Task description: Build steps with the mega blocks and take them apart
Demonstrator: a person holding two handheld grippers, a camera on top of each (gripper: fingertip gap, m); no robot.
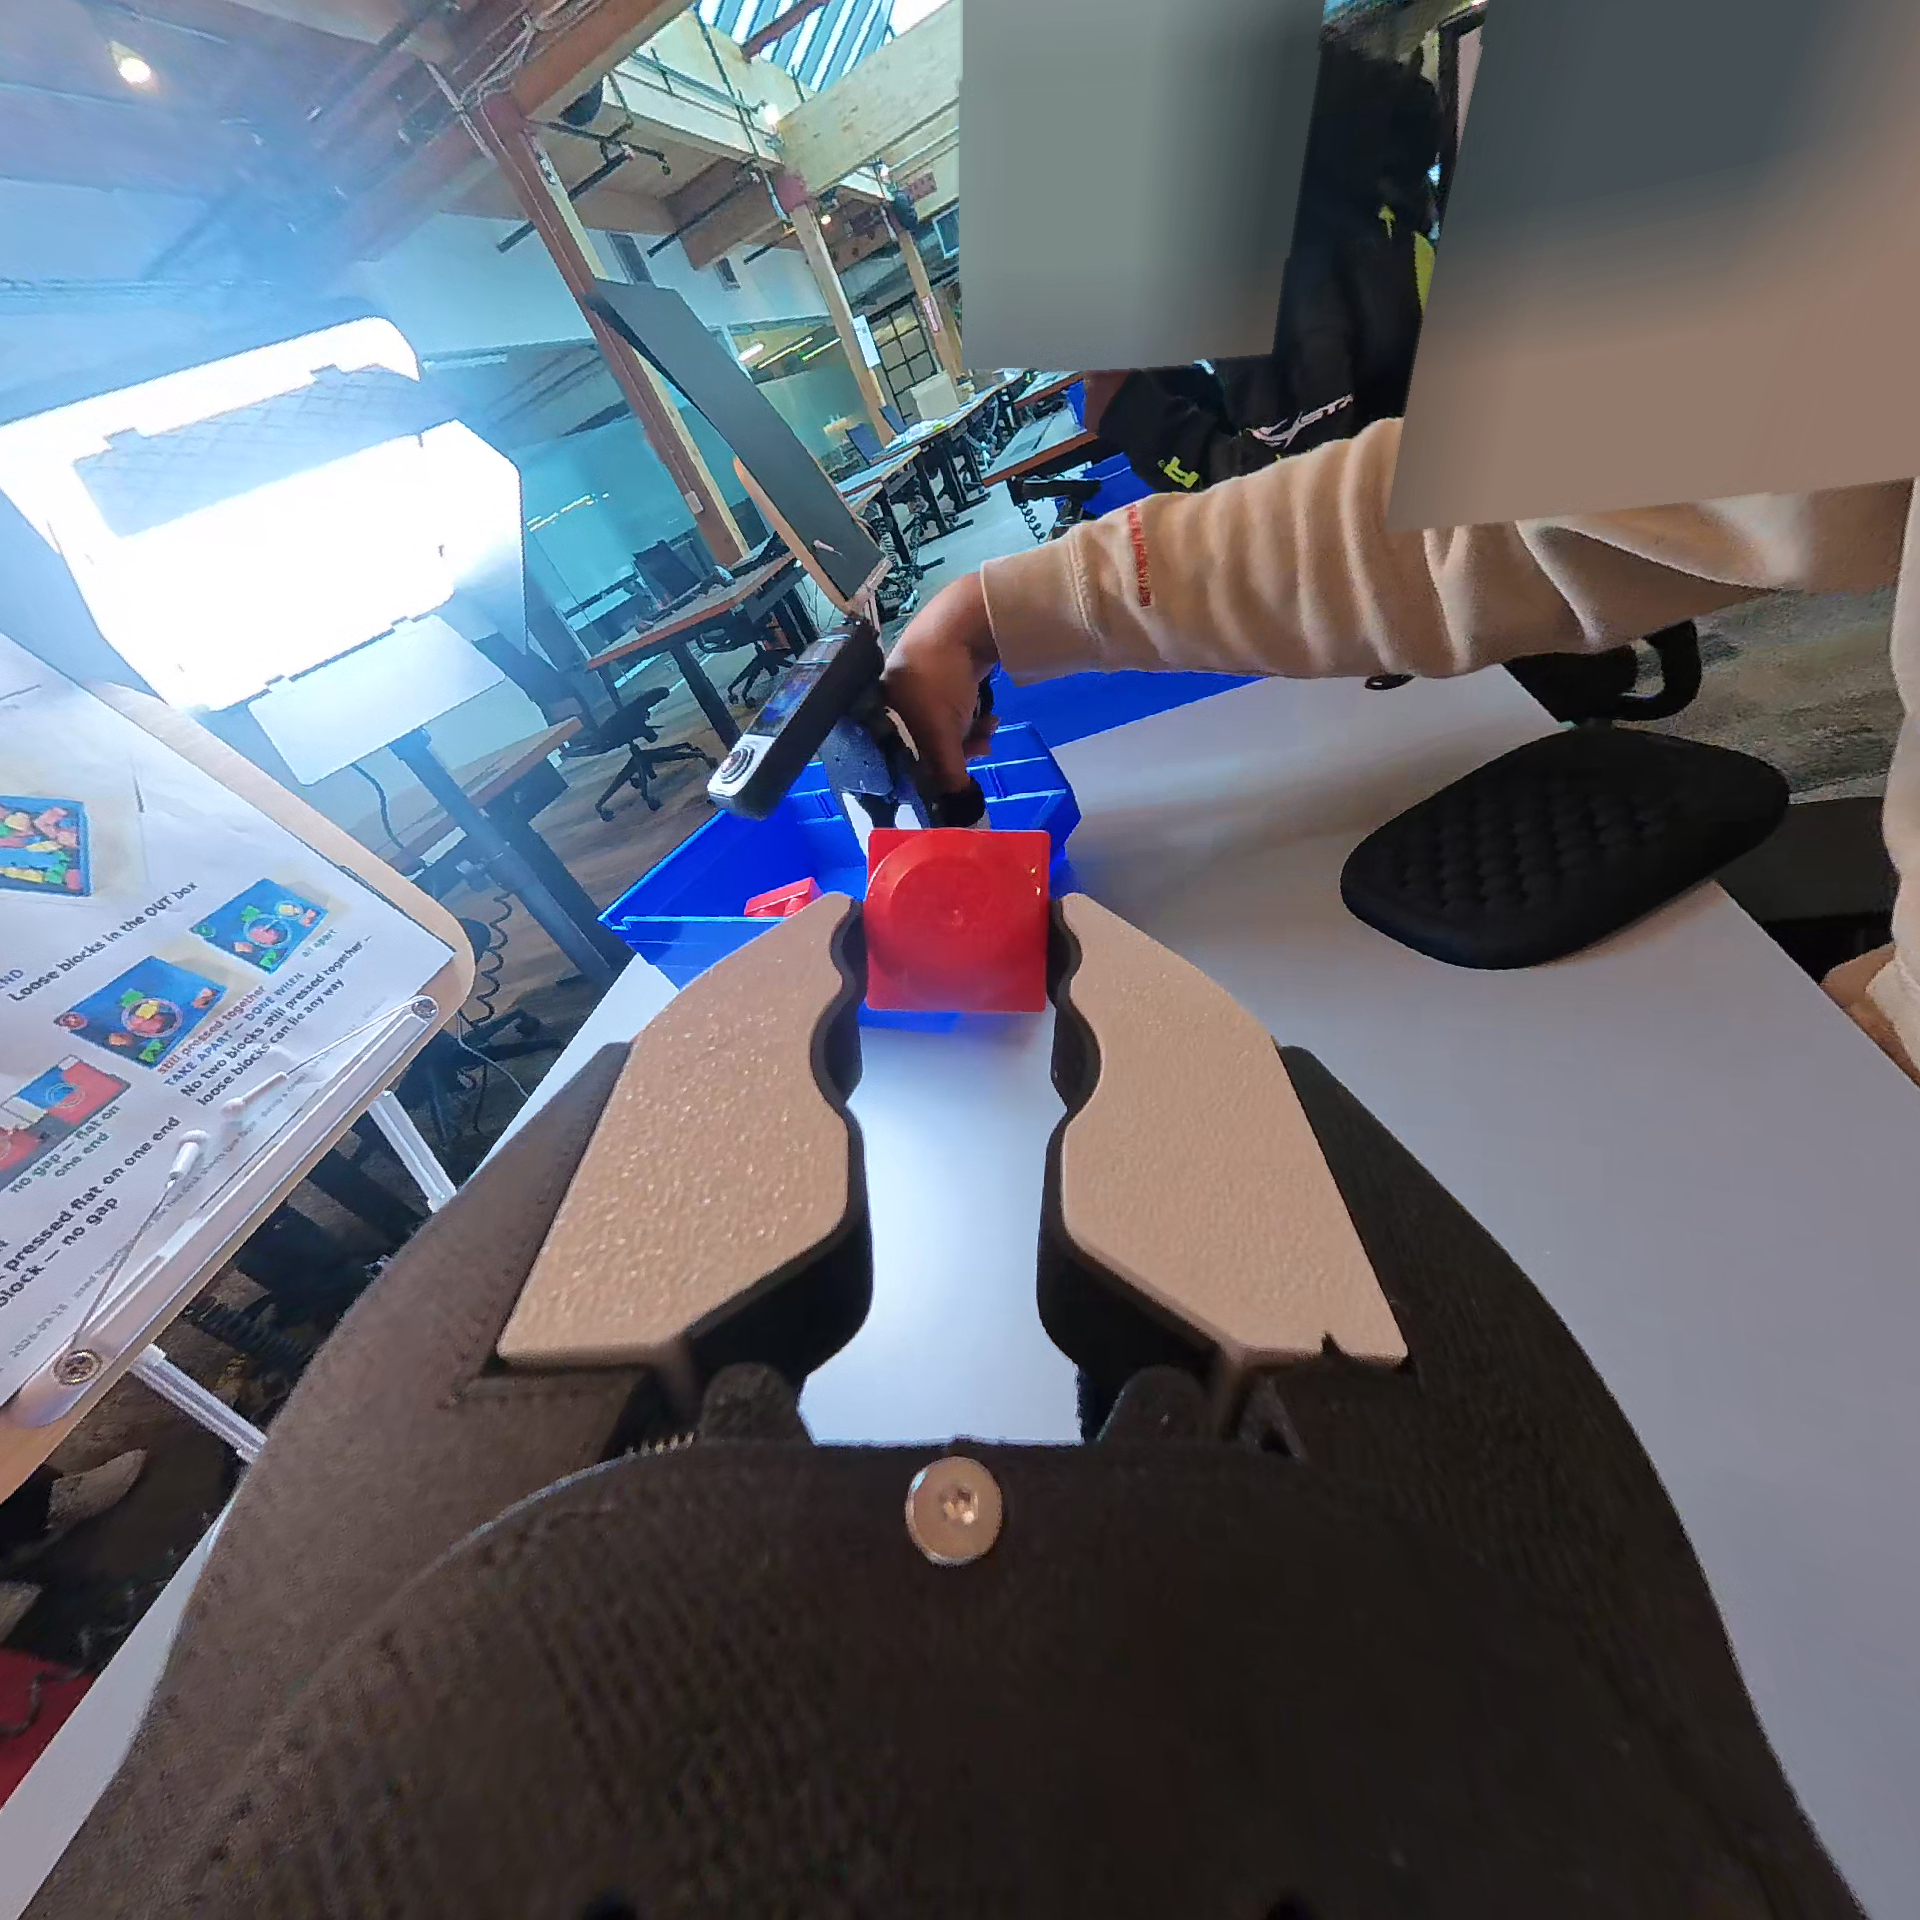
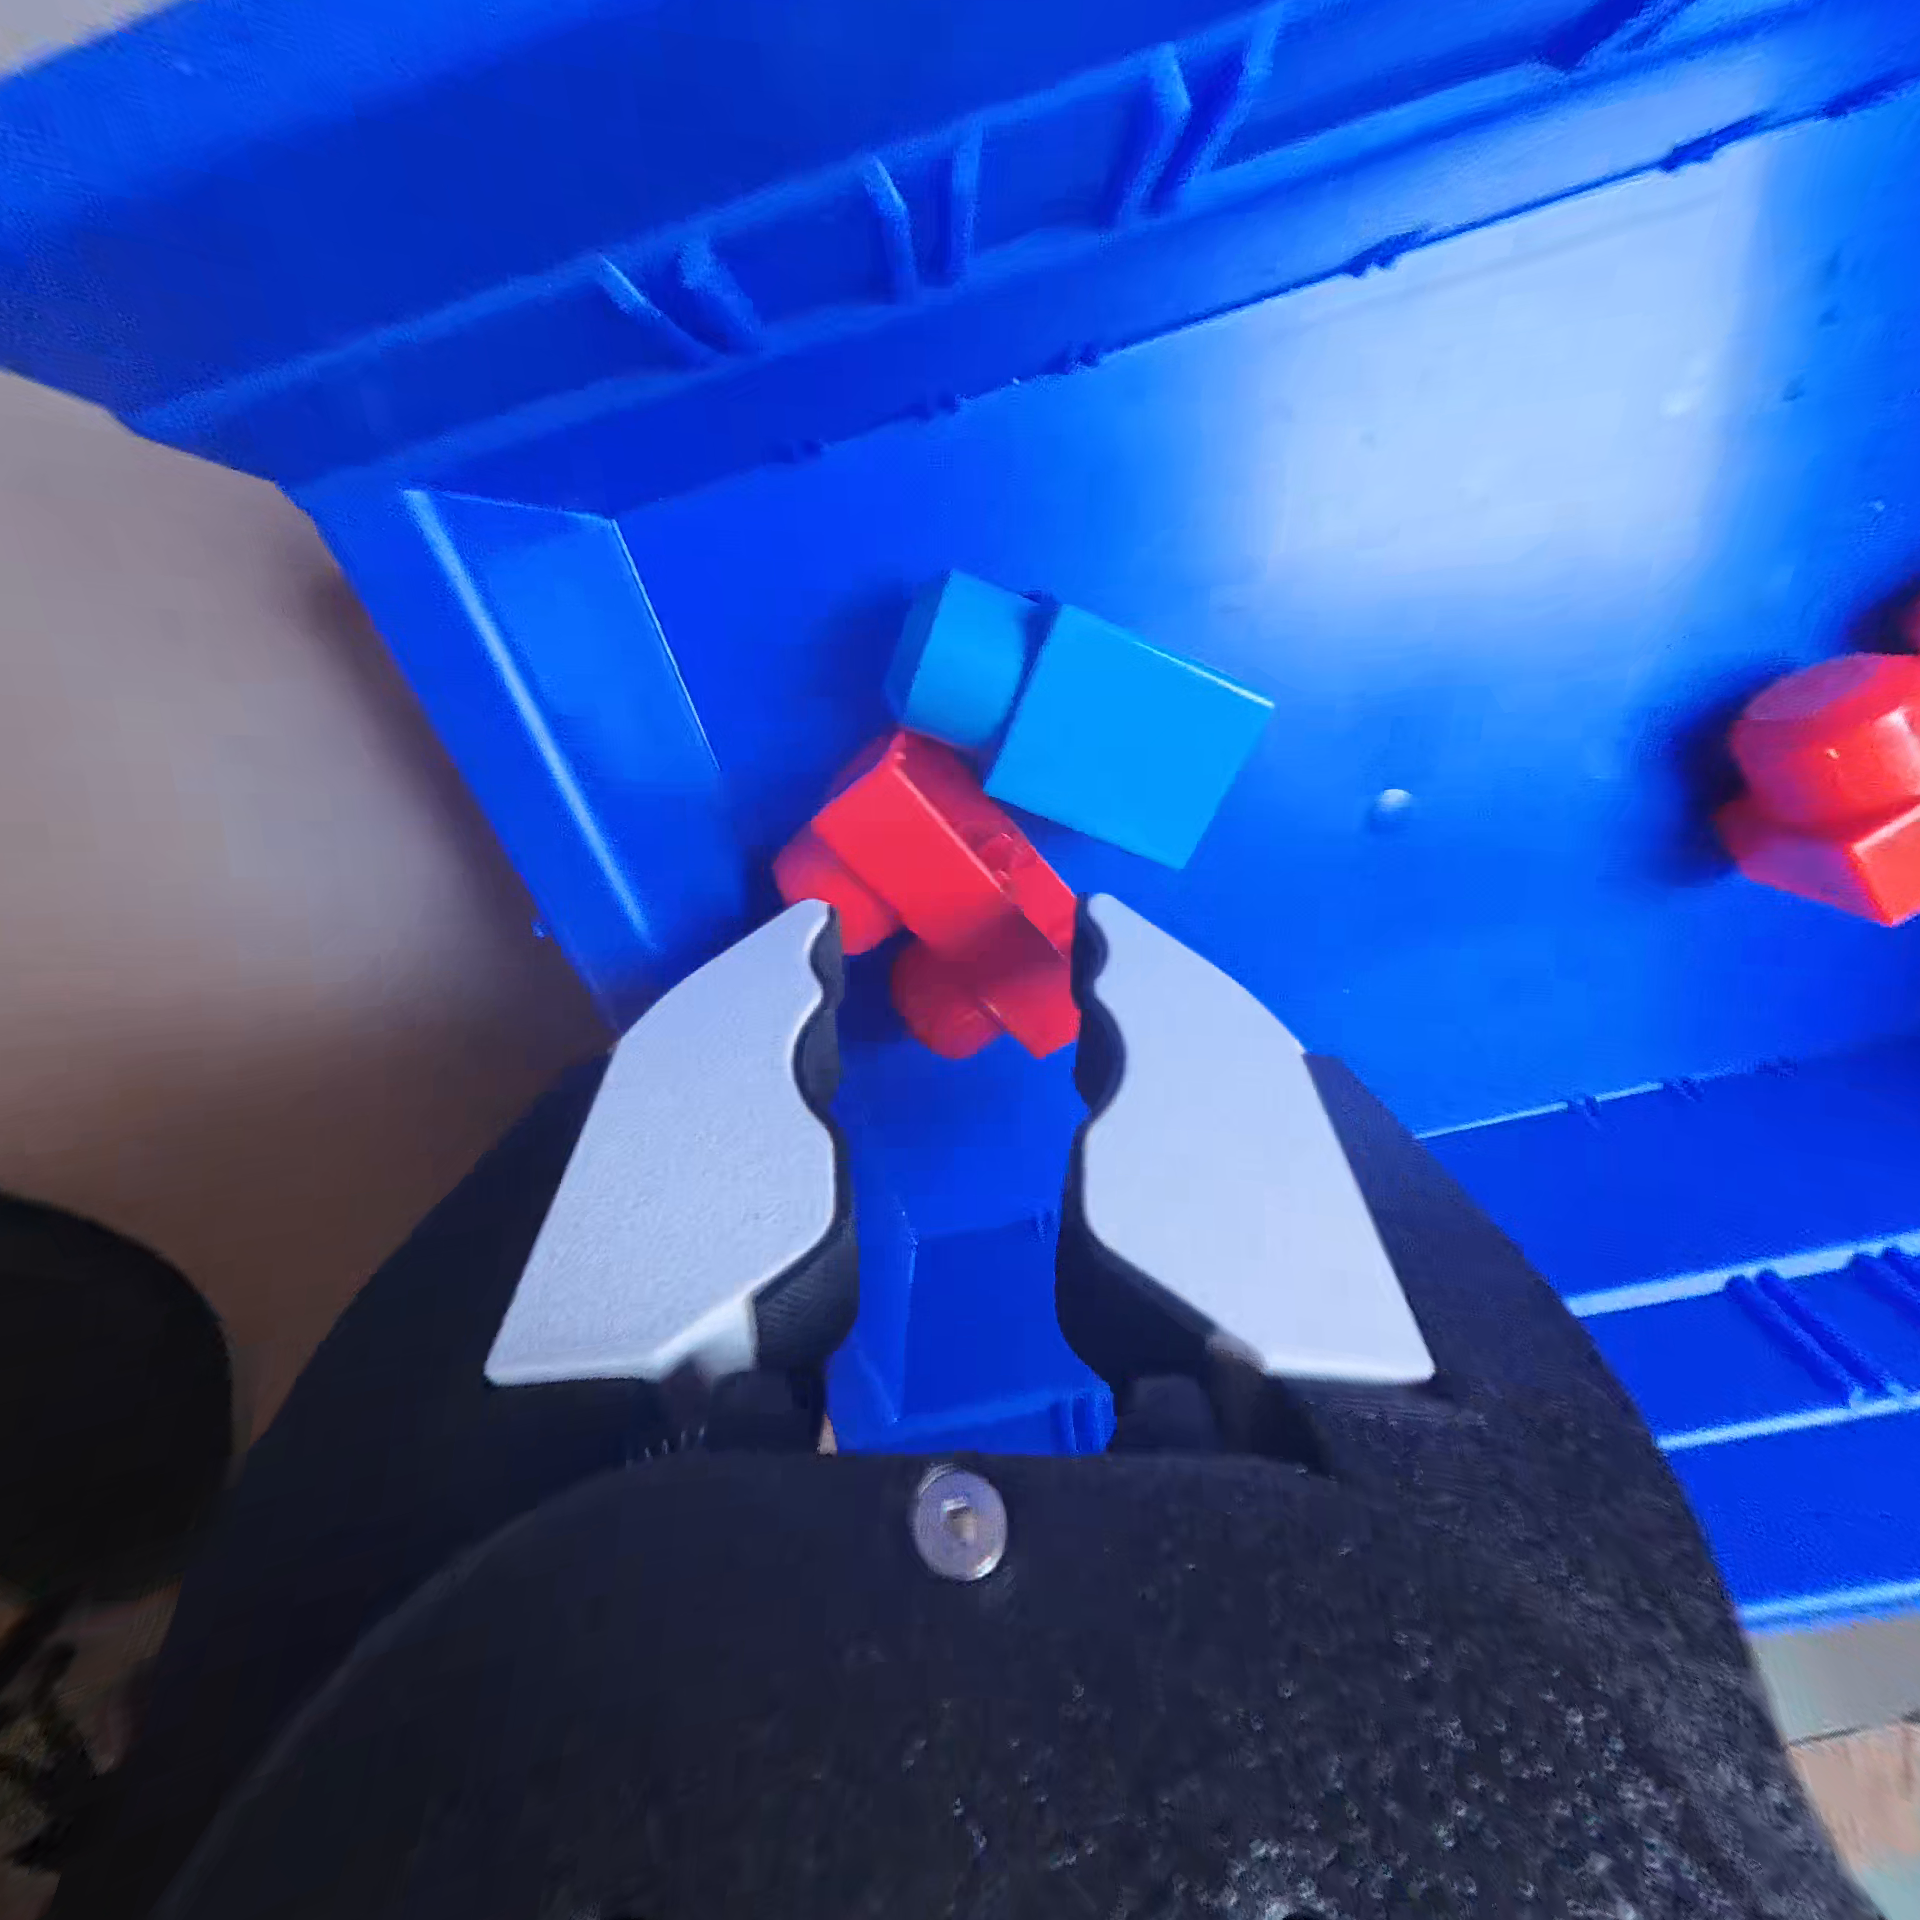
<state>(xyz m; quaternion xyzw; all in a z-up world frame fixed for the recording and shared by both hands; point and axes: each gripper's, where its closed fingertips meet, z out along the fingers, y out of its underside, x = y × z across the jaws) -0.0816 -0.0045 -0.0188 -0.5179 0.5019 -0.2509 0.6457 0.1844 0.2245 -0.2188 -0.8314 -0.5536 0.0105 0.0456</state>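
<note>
Evidently light, rigid and slick, the red block [image 1: 956, 920] sits clenched at the left gripper [image 1: 956, 925] tips over the near table [image 1: 1455, 1143], while the right gripper [image 2: 956, 935], parted, straddles a red two-stud block [image 2: 935, 883] in the blue bin [image 2: 1455, 520], best pinched across flat sides.

red block [image 1: 956, 920] upright, held above table

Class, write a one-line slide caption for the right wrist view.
Right gripper, jaws open, closes in on a red block beside a light blue block inside the blue bin.
</note>
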